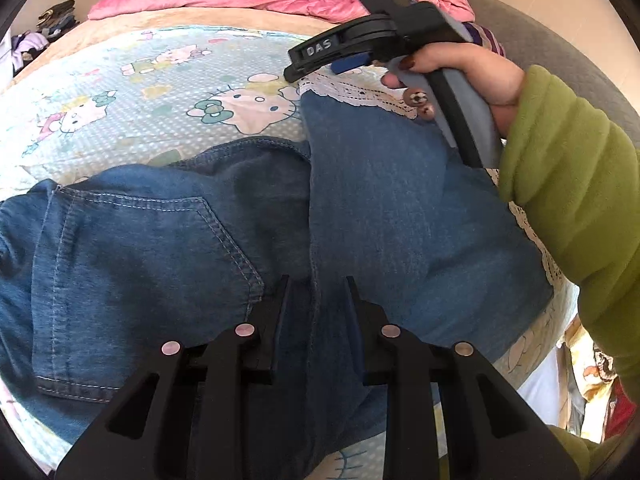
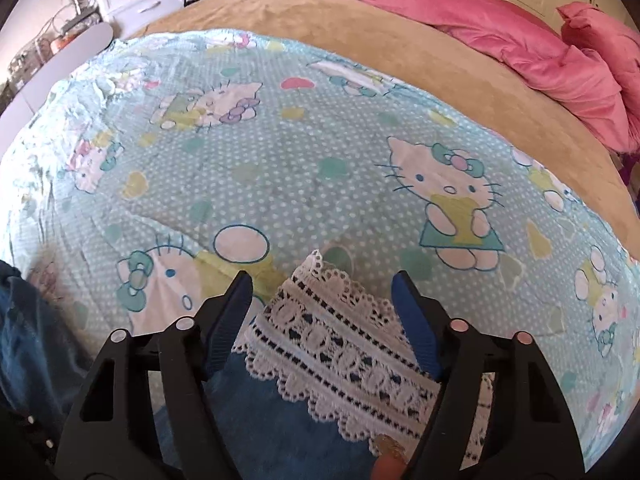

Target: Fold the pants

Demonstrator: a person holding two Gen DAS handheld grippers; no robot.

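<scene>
Two tools over jeans: left tool pinches fold, right tool straddles lace hem, unclamped.

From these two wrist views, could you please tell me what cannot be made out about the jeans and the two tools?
- Left wrist view: whether the left tool pinches the blue denim jeans; its black fingers hide the contact.
- Right wrist view: whether the right tool touches the white lace hem; the gap looks open.
- Both views: the waistband is cut off by the frame edge.
- Left wrist view: the green fleece sleeve hides the leg's far edge.
</scene>
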